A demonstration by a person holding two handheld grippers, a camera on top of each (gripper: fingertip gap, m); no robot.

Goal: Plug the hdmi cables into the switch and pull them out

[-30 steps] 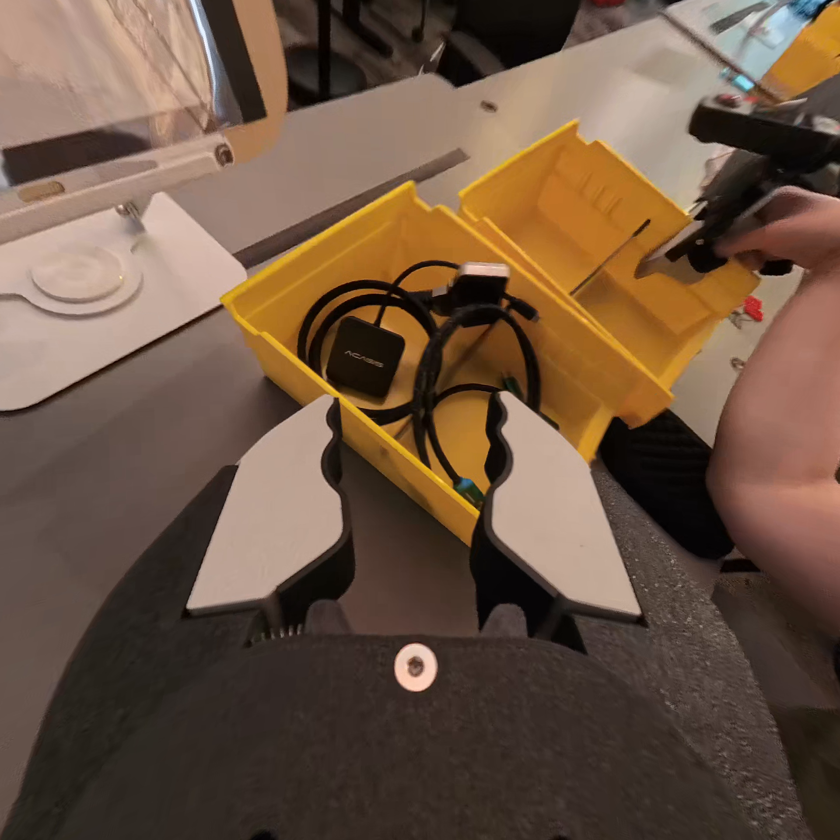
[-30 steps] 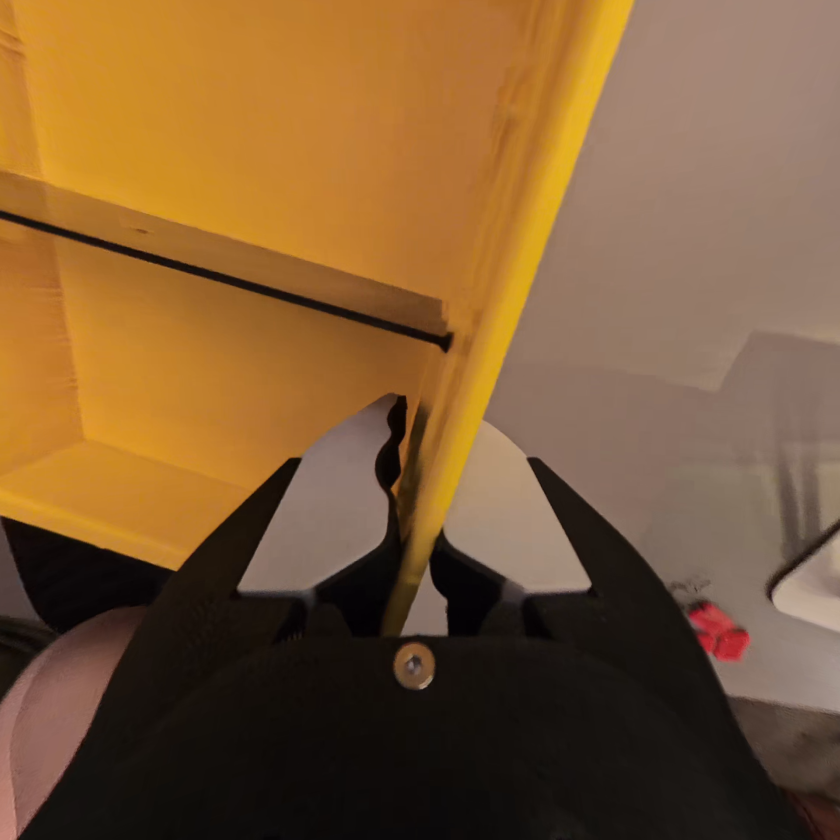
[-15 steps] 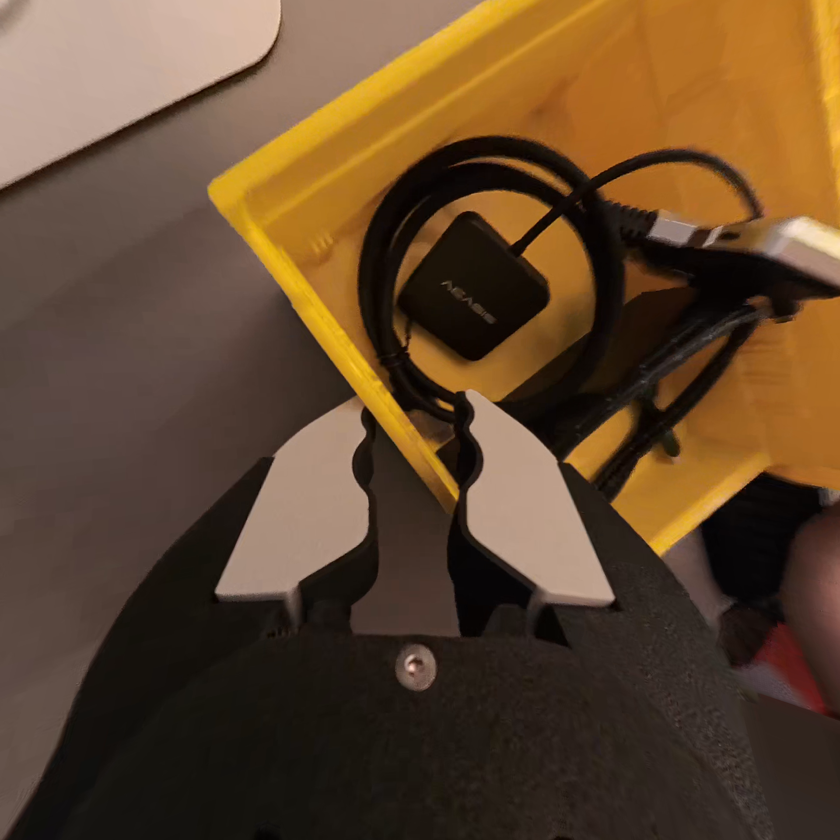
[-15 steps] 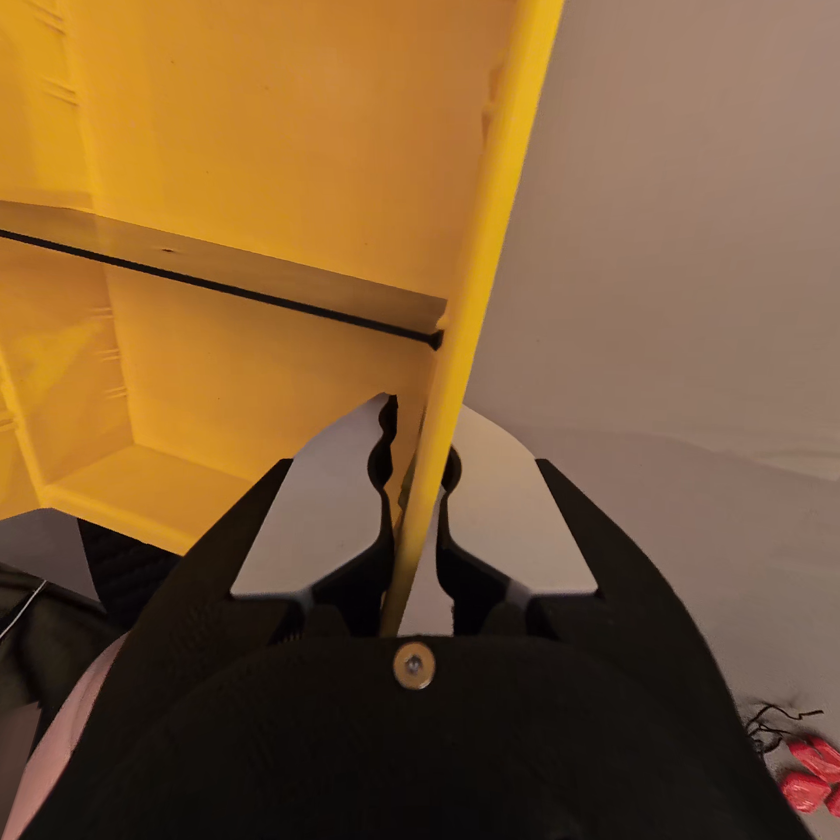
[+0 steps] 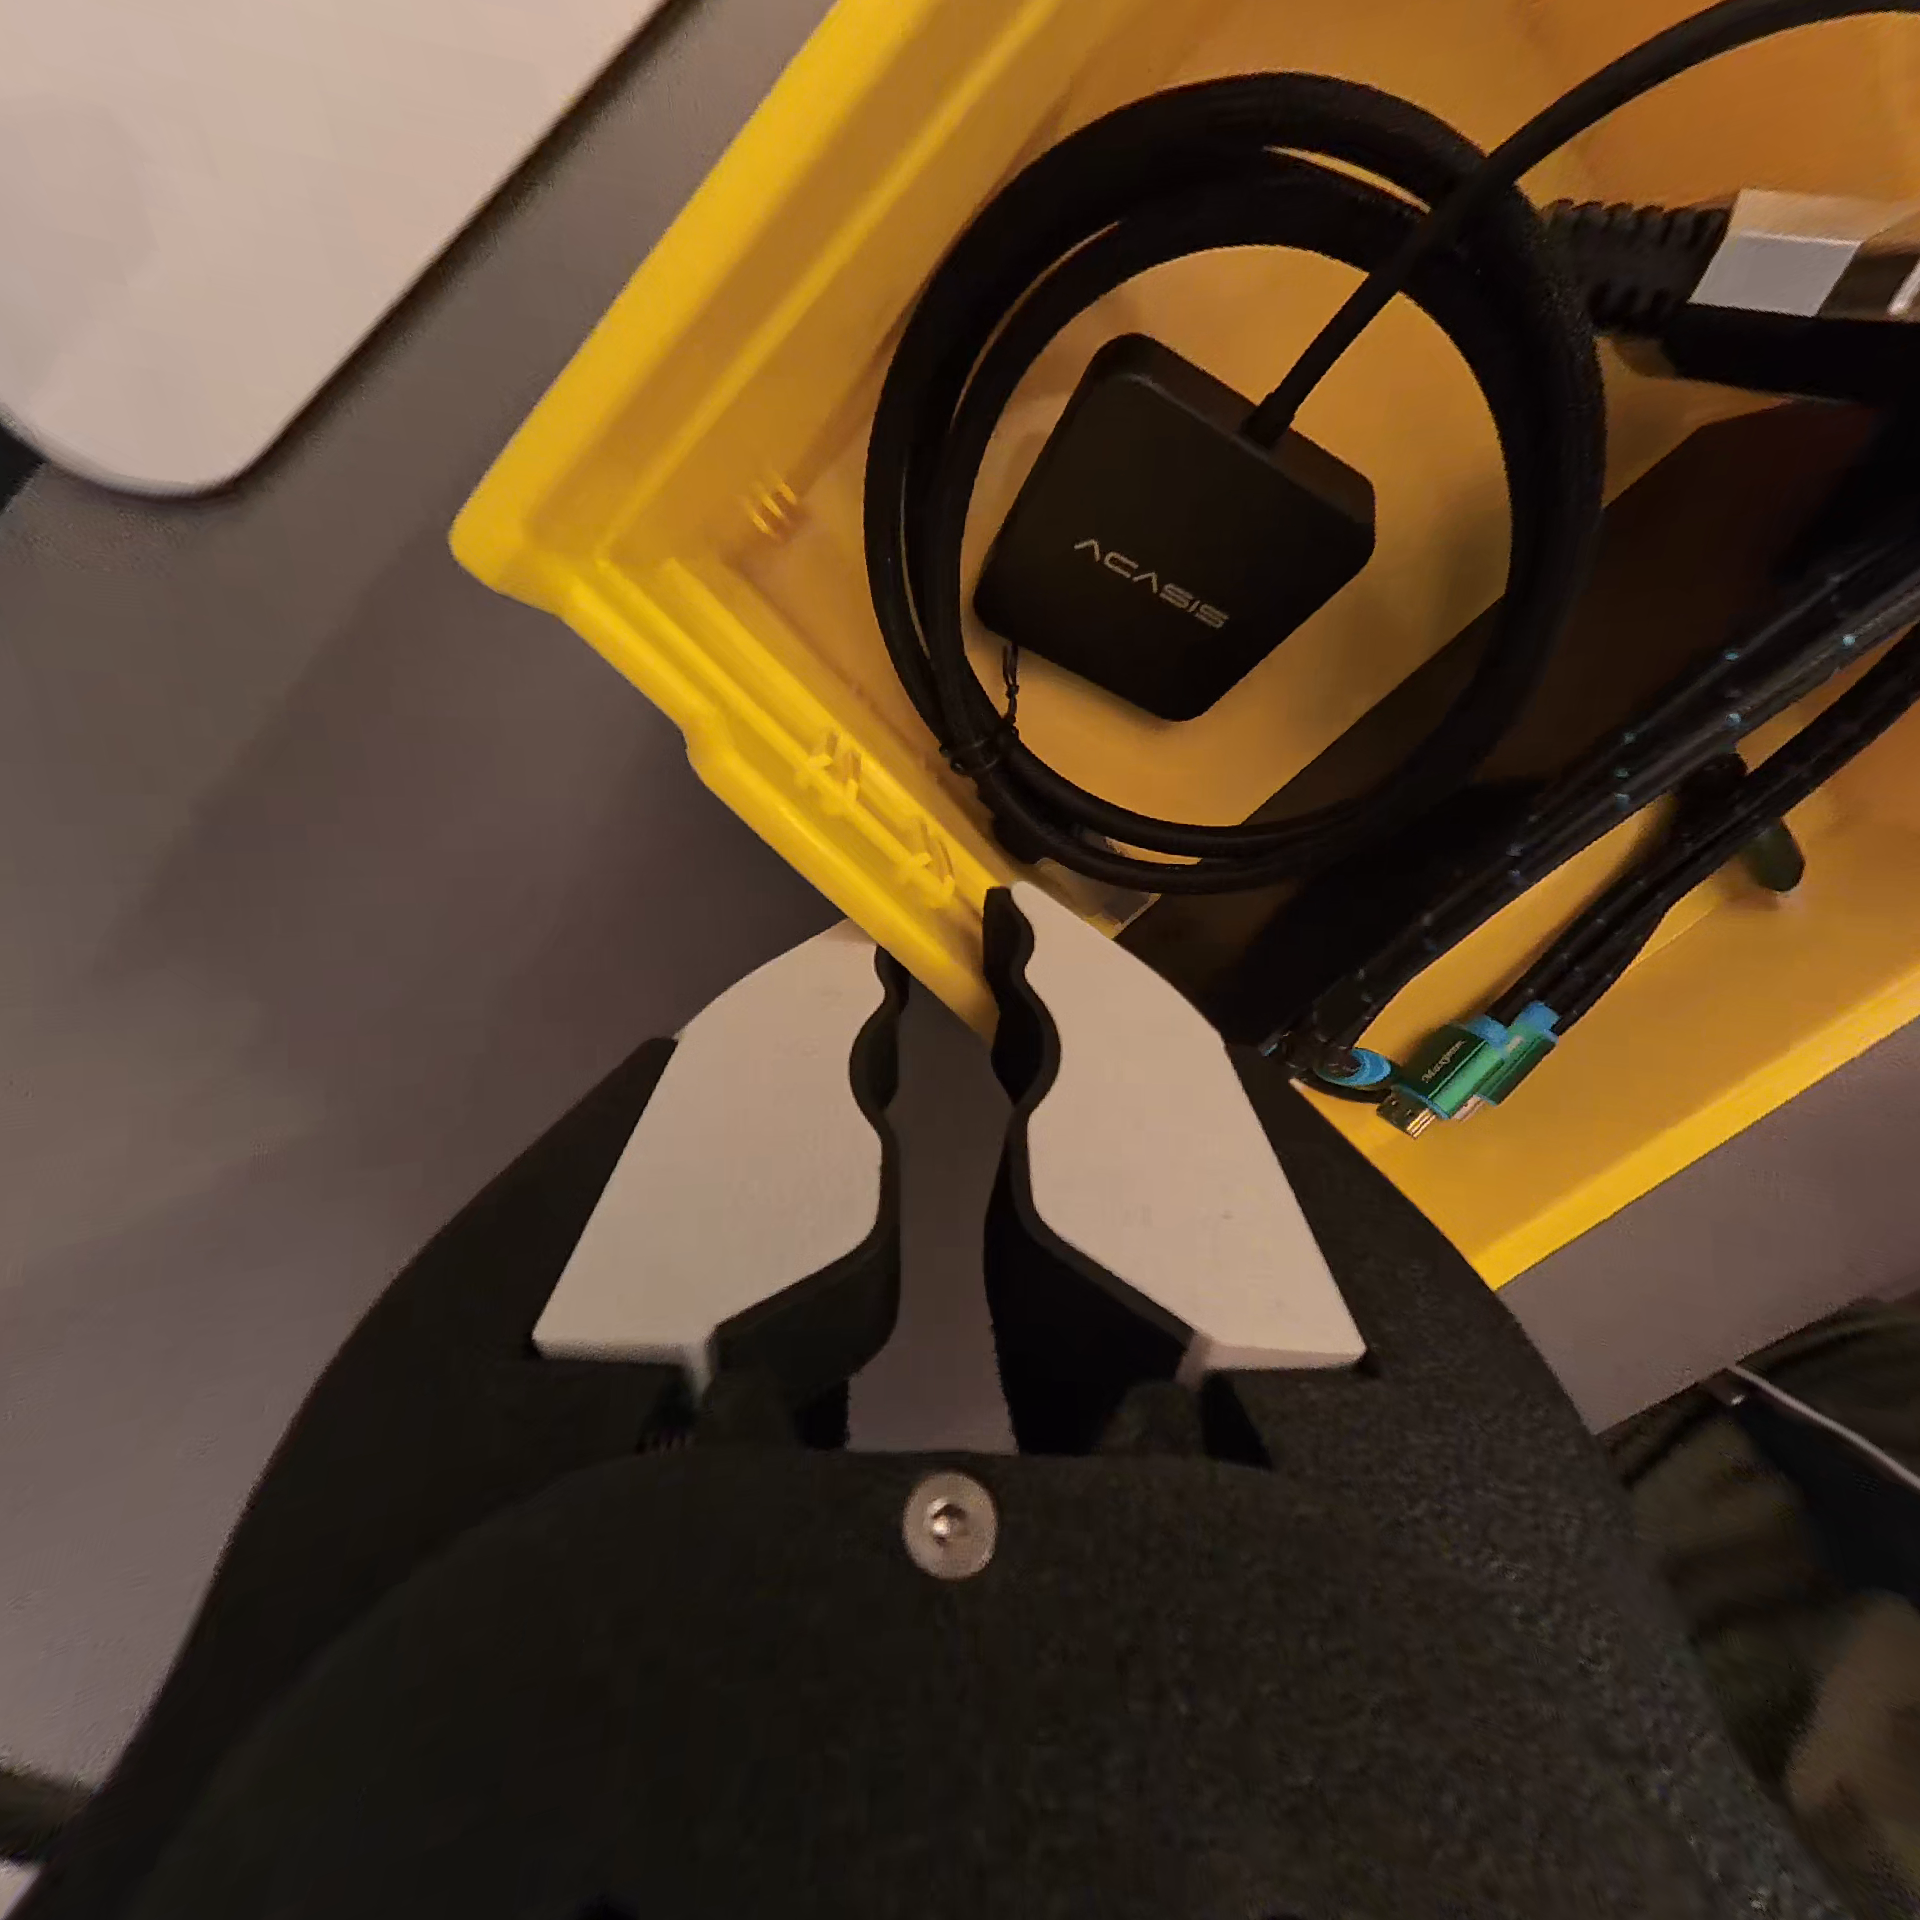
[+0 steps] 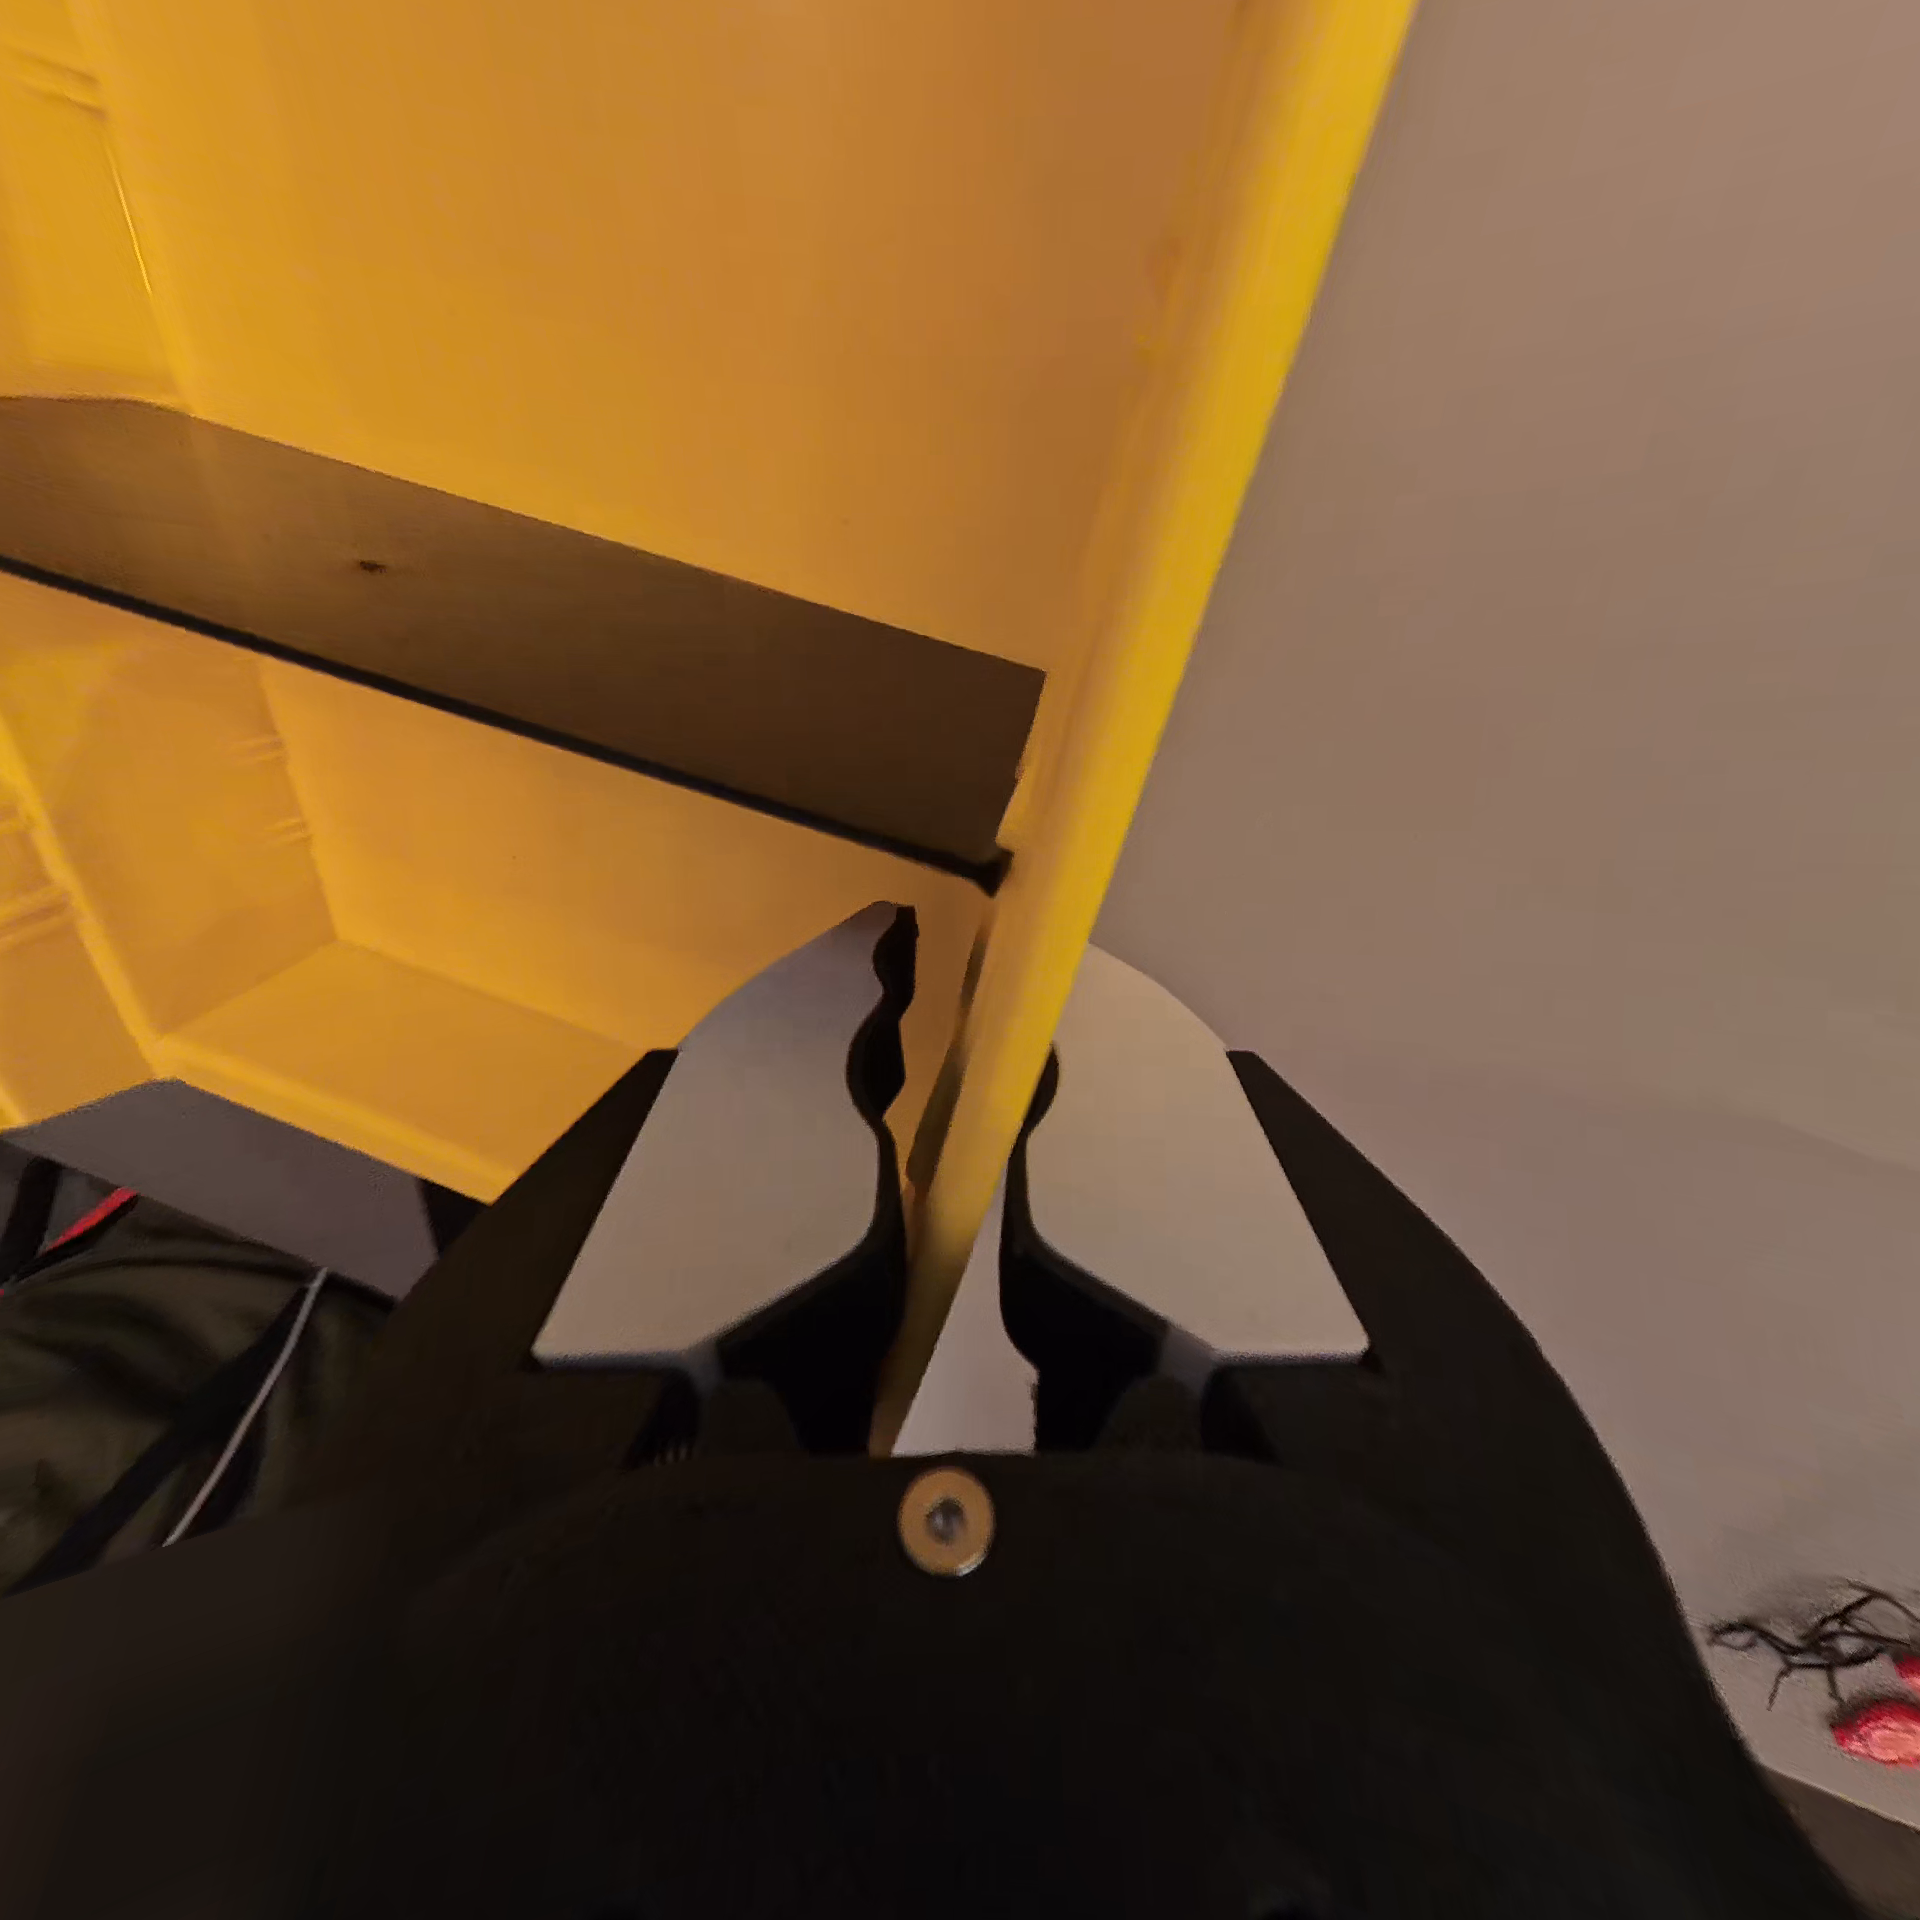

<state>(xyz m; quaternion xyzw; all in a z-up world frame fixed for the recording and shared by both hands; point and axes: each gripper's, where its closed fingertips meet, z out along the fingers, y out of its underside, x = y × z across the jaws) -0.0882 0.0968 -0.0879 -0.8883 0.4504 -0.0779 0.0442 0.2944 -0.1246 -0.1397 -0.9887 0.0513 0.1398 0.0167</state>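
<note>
In the left wrist view a yellow bin [image 5: 665, 499] holds a black square switch [image 5: 1174, 540] inside a coiled black cable [image 5: 914, 520]. Black HDMI cables end in green and blue plugs [image 5: 1455, 1070] at the bin's near side. A silver connector [image 5: 1060, 270] lies at the top right. My left gripper [image 5: 940, 935] is shut on the bin's near wall, one finger inside and one outside. In the right wrist view my right gripper [image 6: 992, 935] is shut on the side wall of a second yellow bin [image 6: 623, 260] with a black divider [image 6: 520, 613]; that compartment looks bare.
A white rounded base [image 5: 156, 208] lies on the dark grey table [image 5: 260, 831] left of the bin. Small red pieces with black threads [image 6: 1870, 1745] lie on the pale table [image 6: 1558, 623] at the right. Dark fabric [image 6: 125, 1351] shows at the lower left. The gap from one gripper's tips to the other's is roughly 45 cm.
My left gripper came down onto the first bin's near wall and its fingers closed from wide open onto it. My right gripper kept its hold on the second bin's wall.
</note>
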